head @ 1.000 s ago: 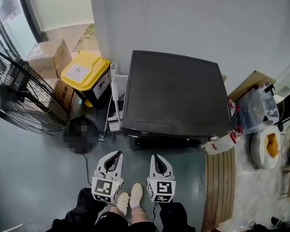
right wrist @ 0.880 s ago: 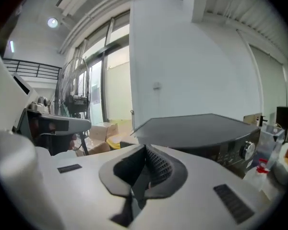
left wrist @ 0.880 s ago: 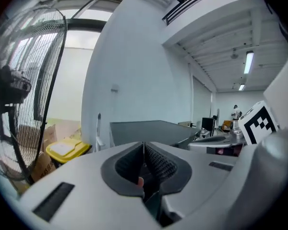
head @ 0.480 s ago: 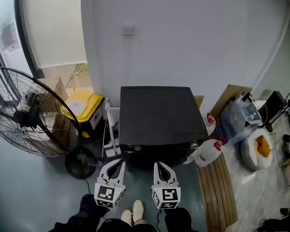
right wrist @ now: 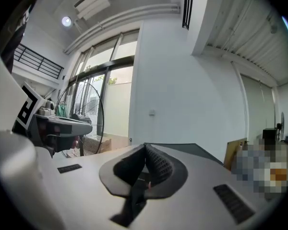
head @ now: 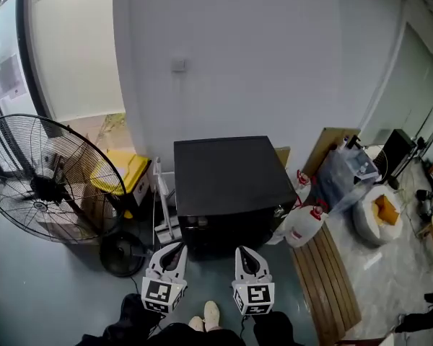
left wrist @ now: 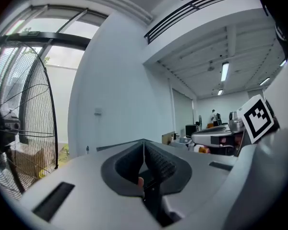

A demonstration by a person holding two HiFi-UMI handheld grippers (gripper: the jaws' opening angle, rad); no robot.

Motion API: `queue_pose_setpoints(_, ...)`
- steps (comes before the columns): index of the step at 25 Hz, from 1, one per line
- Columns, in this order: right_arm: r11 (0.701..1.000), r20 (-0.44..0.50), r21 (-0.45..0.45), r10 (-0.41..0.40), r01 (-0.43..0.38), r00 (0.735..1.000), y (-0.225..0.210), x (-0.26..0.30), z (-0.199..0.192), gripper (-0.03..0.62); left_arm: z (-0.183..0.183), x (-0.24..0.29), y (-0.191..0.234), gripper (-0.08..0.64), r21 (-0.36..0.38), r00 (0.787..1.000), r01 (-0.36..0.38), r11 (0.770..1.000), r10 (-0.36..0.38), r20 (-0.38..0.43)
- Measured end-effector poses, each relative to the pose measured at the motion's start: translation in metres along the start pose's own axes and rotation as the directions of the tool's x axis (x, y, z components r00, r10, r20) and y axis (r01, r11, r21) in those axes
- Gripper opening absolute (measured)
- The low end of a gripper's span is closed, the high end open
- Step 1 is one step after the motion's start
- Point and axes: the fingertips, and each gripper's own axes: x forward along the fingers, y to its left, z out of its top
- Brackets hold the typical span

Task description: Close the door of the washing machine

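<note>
The ribbed black pads of the left gripper (left wrist: 144, 143) are pressed flat together with nothing between them, and the right gripper (right wrist: 145, 148) is the same: tips meeting, empty. Both point roughly level, side by side and a little apart, out over the flat lid of the black, box-shaped washing machine (head: 231, 175) towards the plain white wall (head: 238, 63) behind it. From the head view the machine stands just ahead of the grippers, with its front face almost hidden under its top edge. No door leaf can be seen sticking out past that edge, so the door looks shut or nearly so, though from above I cannot tell for certain. If it is not yet latched, the sound way is to bring one closed gripper down to the front face and lay the joined tips flat on the door near its free side. Then push straight in, steadily, until it seats; a jab at the hinge side would do little. To the left stand a large black wire floor fan (head: 43, 186) and a yellow-lidded bin (head: 123, 171). To the right are white plastic jugs with red caps (head: 303, 225) and a slatted wooden board (head: 325, 272), all clear of the machine's front.
</note>
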Motion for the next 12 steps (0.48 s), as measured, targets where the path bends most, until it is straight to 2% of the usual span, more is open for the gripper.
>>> queue_pose_setpoints(8, 0.999, 0.016, -0.034, -0.013, 0.014, 1.0, 0.012, -0.04, 0.004, 0.017, 0.002, -0.037, -0.013, 0.031, 0.008, 1.0, 0.003, 1.0, -0.003, 0.002)
queue_pose_setpoints(12, 0.999, 0.01, -0.044, -0.018, 0.019, 1.0, 0.019, -0.056, -0.007, 0.017, -0.01, -0.054, -0.016, 0.031, 0.004, 1.0, -0.001, 1.0, 0.001, -0.003)
